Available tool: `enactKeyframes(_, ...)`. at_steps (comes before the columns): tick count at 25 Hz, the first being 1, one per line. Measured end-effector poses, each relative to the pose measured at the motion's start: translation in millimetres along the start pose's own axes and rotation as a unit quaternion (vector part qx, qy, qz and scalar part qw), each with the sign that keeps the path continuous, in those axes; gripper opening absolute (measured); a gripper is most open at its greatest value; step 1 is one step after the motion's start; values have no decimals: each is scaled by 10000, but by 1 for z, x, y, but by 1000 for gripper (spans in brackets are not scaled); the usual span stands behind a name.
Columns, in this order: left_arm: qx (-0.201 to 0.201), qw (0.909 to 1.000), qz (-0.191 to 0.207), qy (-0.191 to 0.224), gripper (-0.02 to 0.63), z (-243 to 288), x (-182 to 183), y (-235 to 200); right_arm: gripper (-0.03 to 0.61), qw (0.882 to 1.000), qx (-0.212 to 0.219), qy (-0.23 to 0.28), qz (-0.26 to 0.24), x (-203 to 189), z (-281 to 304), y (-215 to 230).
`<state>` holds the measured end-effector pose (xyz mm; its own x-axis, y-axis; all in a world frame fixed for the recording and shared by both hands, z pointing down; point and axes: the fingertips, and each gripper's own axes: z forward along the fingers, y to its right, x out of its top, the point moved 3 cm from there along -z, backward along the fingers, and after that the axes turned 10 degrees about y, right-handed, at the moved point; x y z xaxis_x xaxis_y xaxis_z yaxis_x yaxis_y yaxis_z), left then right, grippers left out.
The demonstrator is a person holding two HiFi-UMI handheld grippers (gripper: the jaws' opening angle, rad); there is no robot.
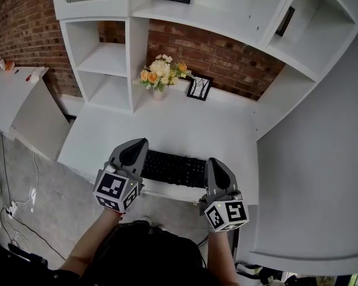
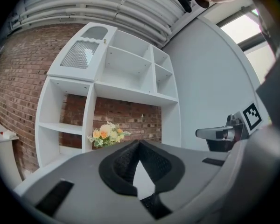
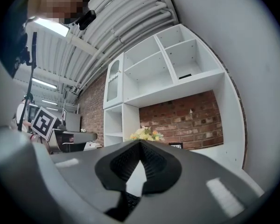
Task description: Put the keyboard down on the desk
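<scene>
A black keyboard (image 1: 173, 168) hangs level over the front part of the white desk (image 1: 167, 130), just inside its near edge. My left gripper (image 1: 136, 148) covers the keyboard's left end and my right gripper (image 1: 215, 162) covers its right end, so the grip points are hidden in the head view. Both grippers are shut, each on an end of the keyboard. In the left gripper view the dark keys (image 2: 151, 205) show in the gap below the closed black pads (image 2: 123, 164). The right gripper view shows the keys (image 3: 127, 203) the same way, under its pads (image 3: 154, 164).
A vase of yellow and white flowers (image 1: 161, 73) and a small framed picture (image 1: 198, 87) stand at the back of the desk. White shelves (image 1: 104, 58) rise at the back left, a tall white panel (image 1: 310, 177) walls the right. Cables (image 1: 12, 207) lie on the floor left.
</scene>
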<state>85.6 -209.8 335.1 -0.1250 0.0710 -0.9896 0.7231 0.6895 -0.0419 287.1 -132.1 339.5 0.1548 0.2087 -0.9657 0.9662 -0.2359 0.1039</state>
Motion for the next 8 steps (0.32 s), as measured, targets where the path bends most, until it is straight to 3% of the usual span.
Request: enactKeyframes(8,105,9985,399,349,-15,-5,21,-2,3,9998,75,148,-142,9,6,-6)
